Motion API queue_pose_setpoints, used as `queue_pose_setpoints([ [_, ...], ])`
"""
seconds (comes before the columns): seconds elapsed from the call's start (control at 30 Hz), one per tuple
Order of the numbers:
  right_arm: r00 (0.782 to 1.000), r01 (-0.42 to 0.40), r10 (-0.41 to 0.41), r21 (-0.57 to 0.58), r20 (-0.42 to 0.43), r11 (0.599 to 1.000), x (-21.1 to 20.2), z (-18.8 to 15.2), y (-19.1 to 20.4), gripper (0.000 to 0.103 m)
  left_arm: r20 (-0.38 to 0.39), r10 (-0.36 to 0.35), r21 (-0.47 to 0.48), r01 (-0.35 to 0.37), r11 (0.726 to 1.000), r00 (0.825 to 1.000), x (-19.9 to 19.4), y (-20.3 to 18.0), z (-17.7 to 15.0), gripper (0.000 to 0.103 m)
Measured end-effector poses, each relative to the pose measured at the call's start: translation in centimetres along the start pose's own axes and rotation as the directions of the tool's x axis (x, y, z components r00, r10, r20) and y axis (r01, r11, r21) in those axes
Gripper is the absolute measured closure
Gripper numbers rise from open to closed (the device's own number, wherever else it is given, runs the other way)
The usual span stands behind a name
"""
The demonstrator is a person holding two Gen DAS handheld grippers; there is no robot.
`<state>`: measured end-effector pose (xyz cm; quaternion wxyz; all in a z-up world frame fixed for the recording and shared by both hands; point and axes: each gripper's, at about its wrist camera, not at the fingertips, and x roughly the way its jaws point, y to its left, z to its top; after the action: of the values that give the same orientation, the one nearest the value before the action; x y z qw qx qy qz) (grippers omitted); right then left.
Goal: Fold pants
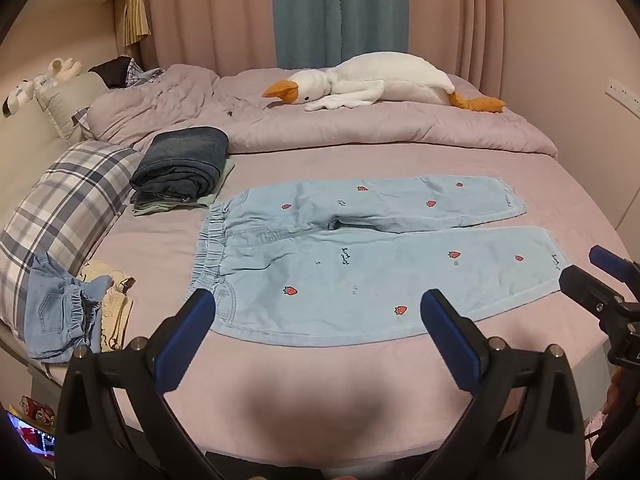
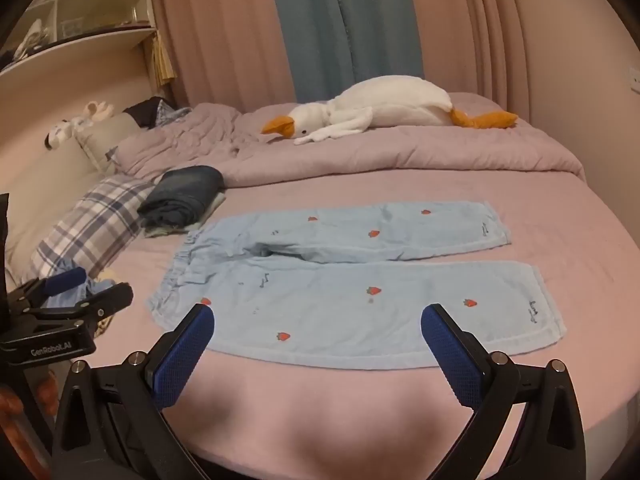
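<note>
Light blue pants [image 1: 360, 264] with strawberry prints spread flat on pink bed [image 1: 320, 392], waistband to the left, legs running right, both legs side by side with a narrow gap between. Far leg slightly wrinkled near crotch. Unfolded.

Left tool [image 1: 318, 316] spread wide, pinching nothing, hovering over near edge of bed just in front of pants, left fingertip over waistband corner, right one over near leg. Right tool [image 2: 318, 330] also spread wide, nothing pinched, hovering at near edge of near leg, toward the cuff end. Whether either touches the fabric cannot be told. Each tool visible at the margin of the other's view.

Folded dark jeans [image 1: 180, 164] stacked on a pale green garment, just beyond waistband, near but apart. Plaid pillow [image 1: 68, 208] at left. Crumpled denim piece [image 1: 56, 316] and cream garment [image 1: 116, 308] beside pillow at near left corner. Bunched lilac quilt [image 1: 360, 124] across far side of bed, plush goose [image 1: 376, 80] lying on it. Pink and teal curtains [image 1: 340, 12] behind. Shelf [image 2: 72, 40] upper left.
</note>
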<state>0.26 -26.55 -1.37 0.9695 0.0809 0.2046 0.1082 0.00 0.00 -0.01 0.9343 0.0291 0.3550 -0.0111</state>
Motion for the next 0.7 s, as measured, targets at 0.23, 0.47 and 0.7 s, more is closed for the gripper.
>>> queue_pose_setpoints([
  [0.23,1.0,0.001,-0.001,0.004,-0.01,1.0,-0.43,0.77,0.1,0.0,0.0,-0.002,-0.002,0.002,1.0,1.0,0.06,-0.35,0.27,0.0],
  [0.47,1.0,0.005,-0.005,0.009,-0.019,1.0,-0.6,0.89,-0.21,0.0,-0.002,0.0,0.001,0.0,1.0,1.0,0.33,-0.51,-0.25,0.0],
  [0.7,1.0,0.008,-0.008,0.009,-0.02,1.0,-0.69,0.75,-0.23,0.0,0.001,-0.003,0.004,0.003,1.0,1.0,0.51,-0.17,-0.39,0.0],
])
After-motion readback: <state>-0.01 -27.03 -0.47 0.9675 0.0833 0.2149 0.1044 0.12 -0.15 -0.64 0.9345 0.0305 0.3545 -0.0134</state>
